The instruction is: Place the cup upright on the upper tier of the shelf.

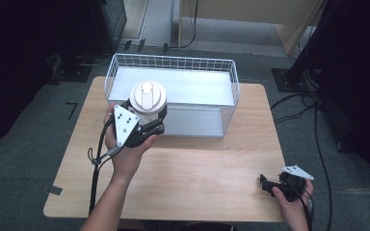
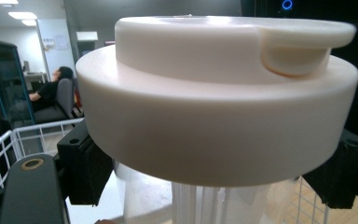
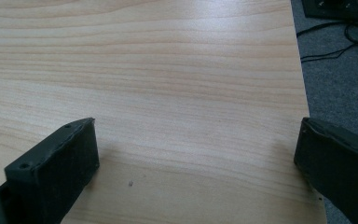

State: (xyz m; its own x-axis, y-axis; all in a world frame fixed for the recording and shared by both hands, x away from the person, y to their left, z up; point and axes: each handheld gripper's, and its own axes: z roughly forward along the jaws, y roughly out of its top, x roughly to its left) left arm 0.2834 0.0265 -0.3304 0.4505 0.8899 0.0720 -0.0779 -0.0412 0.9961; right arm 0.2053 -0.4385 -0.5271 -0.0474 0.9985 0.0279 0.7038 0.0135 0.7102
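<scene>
The left gripper pinches a clear tumbler with a cream lid upright at the white wire basket's front-left corner, where a level lift should clear the rim, while the right gripper, jaws spread, rests on the wooden table.

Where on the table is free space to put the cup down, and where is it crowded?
The wooden table is bare between the wire basket and the near edge, from the left hand-held gripper across to the right hand-held gripper. The basket's white floor right of the lidded cup looks bare too. It is crowded at the basket's front left corner, where the left hand-held gripper holds the cup.
</scene>
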